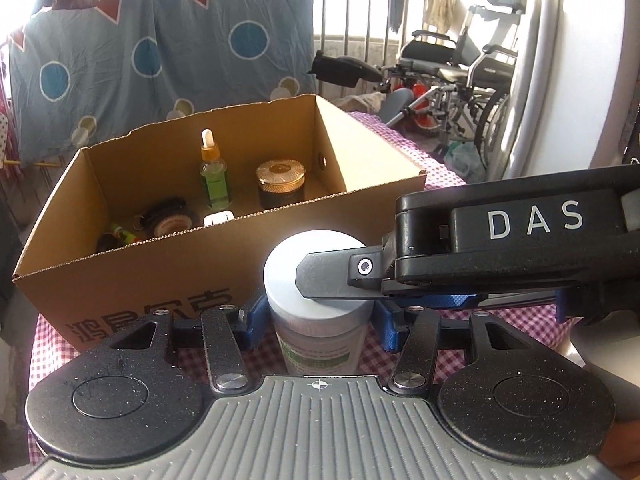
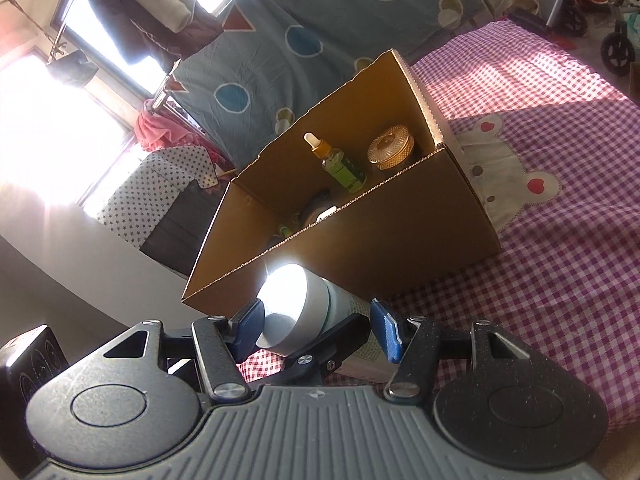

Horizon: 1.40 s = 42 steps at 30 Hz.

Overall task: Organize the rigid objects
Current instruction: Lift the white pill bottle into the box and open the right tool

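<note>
A jar with a white lid (image 1: 304, 260) and a green label is held upright just in front of the cardboard box (image 1: 224, 280). My left gripper (image 1: 320, 322) is shut on the jar's body, one blue pad on each side. My right gripper comes in from the right, and one of its black fingers (image 1: 324, 280) lies against the lid. In the right wrist view the jar (image 2: 296, 308) sits tilted between the blue pads of my right gripper (image 2: 318, 330), which is closed on its lid end. The box (image 2: 360, 240) stands behind it.
The box holds a green dropper bottle (image 1: 216, 176), a gold-lidded jar (image 1: 280, 184) and several small items at its left end. It stands on a pink checked cloth (image 2: 540, 240). A blue patterned sheet (image 1: 160, 48) hangs behind, and wheelchairs (image 1: 460, 80) stand at the back right.
</note>
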Motion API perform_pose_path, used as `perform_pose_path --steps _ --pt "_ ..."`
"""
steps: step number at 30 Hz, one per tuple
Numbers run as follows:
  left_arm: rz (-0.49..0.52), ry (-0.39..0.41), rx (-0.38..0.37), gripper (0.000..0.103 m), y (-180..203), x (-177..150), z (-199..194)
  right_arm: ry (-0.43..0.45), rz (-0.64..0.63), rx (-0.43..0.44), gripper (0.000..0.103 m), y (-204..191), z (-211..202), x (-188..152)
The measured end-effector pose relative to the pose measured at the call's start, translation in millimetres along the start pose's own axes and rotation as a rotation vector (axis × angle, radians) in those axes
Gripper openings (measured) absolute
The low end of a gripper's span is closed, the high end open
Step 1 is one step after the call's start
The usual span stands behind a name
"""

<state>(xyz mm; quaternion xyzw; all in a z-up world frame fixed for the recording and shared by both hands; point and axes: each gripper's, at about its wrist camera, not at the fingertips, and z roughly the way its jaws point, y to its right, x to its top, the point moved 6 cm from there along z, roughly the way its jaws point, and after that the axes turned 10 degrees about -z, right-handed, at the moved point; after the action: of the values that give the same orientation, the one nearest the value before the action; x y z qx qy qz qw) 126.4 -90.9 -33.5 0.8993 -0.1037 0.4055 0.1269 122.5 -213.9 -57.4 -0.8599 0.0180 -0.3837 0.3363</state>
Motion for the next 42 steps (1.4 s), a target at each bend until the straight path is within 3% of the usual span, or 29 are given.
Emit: perform_pose_path --steps 4,27,34,42 --pt "-0.001 -0.028 0.005 0.054 0.8 -2.5 4.2 -0.014 0.017 -0.006 0.059 5.6 2.8 -1.7" --pt "-0.009 -0.014 -0.002 0.053 3.9 -0.8 -2.9 -0.024 0.021 0.012 0.059 4.8 5.0 -1.8" --pt "0.016 0.096 0.007 0.053 1.9 20.4 -43.7 0.029 -0.056 0.069 0.059 -35.5 -16.9 15.3" --pt "0.052 0.252 -0.002 0.053 -0.9 84.2 -81.5 0.140 -0.214 0.107 0.059 -87.0 -38.2 77.8"
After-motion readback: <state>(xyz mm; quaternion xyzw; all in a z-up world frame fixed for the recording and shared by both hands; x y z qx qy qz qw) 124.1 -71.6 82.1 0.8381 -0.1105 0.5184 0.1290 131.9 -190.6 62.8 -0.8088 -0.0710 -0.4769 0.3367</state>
